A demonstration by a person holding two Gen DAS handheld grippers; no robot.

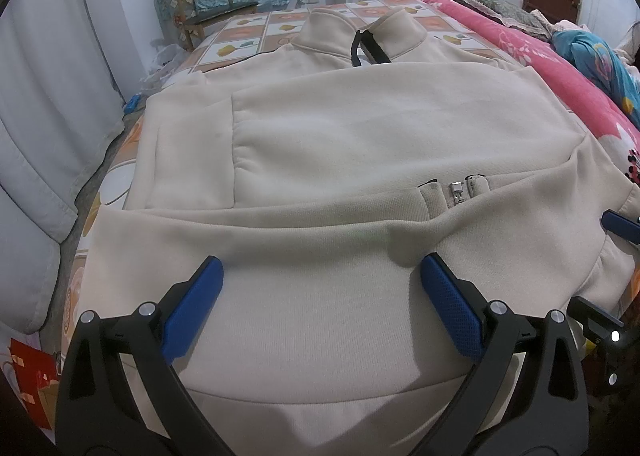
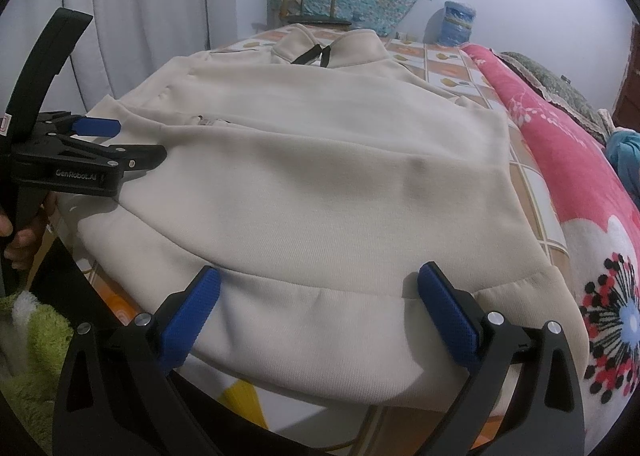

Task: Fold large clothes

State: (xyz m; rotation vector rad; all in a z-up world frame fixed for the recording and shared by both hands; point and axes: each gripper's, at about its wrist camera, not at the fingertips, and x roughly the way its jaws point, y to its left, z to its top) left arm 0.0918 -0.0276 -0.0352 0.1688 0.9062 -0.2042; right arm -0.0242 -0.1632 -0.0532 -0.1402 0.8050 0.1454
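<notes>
The left gripper (image 1: 322, 272) has its blue fingers (image 1: 196, 304) spread wide over the near part of the cream jacket (image 1: 360, 143), holding nothing. The right gripper (image 2: 318, 280) is spread just as wide over the jacket's ribbed hem (image 2: 312, 332), also holding nothing. The jacket lies flat on a bed (image 1: 248, 31) with a tiled-pattern sheet, collar (image 1: 360, 31) at the far end, sleeves folded across the front, zipper (image 1: 456, 191) partly showing. A pink blanket (image 2: 560, 159) lies beside it.
</notes>
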